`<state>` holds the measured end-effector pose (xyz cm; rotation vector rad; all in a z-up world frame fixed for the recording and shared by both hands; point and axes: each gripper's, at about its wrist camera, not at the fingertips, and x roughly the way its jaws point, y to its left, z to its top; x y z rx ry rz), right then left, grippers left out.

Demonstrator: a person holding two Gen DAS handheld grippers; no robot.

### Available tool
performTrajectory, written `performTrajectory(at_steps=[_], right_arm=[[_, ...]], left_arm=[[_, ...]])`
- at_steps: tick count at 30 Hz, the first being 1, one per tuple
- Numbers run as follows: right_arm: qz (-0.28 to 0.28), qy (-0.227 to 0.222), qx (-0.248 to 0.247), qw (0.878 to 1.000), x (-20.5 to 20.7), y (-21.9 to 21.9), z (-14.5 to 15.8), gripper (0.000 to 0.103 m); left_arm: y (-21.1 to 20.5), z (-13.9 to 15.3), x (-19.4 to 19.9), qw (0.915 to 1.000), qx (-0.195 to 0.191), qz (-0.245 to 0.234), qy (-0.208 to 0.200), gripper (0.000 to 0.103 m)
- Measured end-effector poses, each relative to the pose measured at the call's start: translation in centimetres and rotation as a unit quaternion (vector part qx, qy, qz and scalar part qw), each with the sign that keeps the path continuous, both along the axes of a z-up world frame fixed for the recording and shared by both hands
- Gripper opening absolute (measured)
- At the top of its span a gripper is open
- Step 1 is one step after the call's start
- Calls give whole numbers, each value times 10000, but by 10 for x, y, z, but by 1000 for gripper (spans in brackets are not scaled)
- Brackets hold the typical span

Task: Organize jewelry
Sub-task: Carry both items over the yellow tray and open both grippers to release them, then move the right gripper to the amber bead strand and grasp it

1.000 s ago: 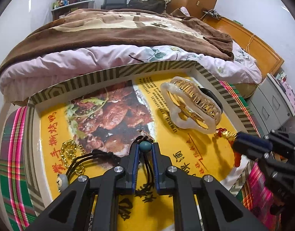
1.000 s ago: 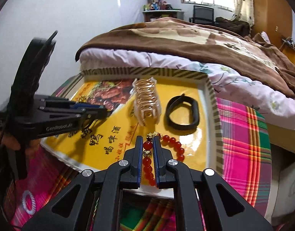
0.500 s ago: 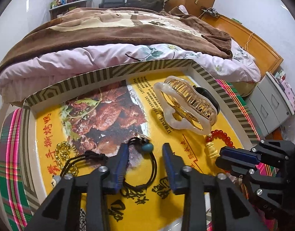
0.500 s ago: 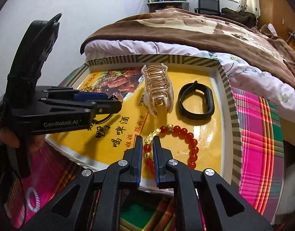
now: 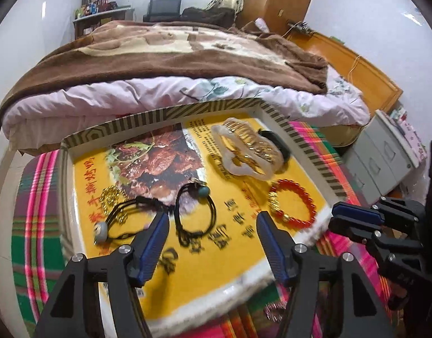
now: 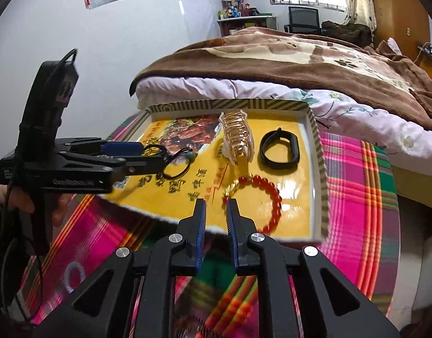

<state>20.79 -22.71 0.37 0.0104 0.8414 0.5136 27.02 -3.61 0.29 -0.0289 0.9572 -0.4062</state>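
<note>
Both our claws opening, nothing between the jaws.
Left gripper [image 5: 211, 226] spread wide above black cord bracelet [image 5: 194, 215]; right gripper [image 6: 216, 211] slightly apart near red bead bracelet [image 6: 261, 194], both bracelets lying in box lid [image 6: 318, 152].

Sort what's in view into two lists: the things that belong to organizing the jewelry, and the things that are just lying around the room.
Belongs to the job:
- tray
- red bead bracelet
- gold hair claw
- black band
- black cord bracelet with teal bead
- gold chain
- cord with white bead

Just lying about:
- plaid cloth
- bed with brown blanket
- grey drawers
- office chair
</note>
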Motion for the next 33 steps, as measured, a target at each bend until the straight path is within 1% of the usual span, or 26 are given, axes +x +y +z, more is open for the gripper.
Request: performTrajectory(at_steps=[4, 6, 8, 10, 12, 14, 15, 20, 25, 28, 29, 31, 33], right_arm=[[-98, 10, 59, 9999, -20, -15, 1, 24], [-150, 52, 83, 9998, -31, -23, -2, 25], [-209, 102, 99, 9997, -42, -31, -7, 26], [-244, 155, 94, 9995, -51, -38, -13, 27], [-307, 246, 82, 9992, -61, -46, -21, 31], [-327, 363, 70, 9988, -67, -51, -29, 38], [-319, 403, 11, 9987, -71, -53, -32, 39], [-95, 444, -377, 9983, -85, -49, -44, 40], [191, 429, -774, 9959, -91, -35, -53, 42], [211, 411, -827, 9955, -92, -34, -54, 43], [232, 406, -828, 9955, -92, -33, -55, 46], [231, 343, -901, 9951, -91, -30, -55, 46], [150, 353, -833, 9958, -90, -30, -54, 46]], left_arm=[[11, 11, -26, 9999, -89, 57, -103, 65], [19, 16, -43, 9997, -129, 108, -171, 66], [26, 19, -60, 9995, -140, 154, -239, 71], [33, 21, -73, 9992, -192, 209, -267, 71], [43, 21, -88, 9988, -282, 300, -276, 71], [49, 20, -100, 9985, -307, 353, -268, 73], [53, 18, -107, 9985, -294, 398, -251, 73], [66, 8, -135, 9981, -256, 534, -143, 73], [78, -3, -156, 9968, -361, 713, 10, 73], [84, -6, -164, 9962, -372, 784, 36, 73], [85, -6, -166, 9960, -372, 808, 50, 73], [88, -7, -169, 9953, -376, 887, 66, 73], [91, -8, -170, 9948, -418, 927, 78, 73]])
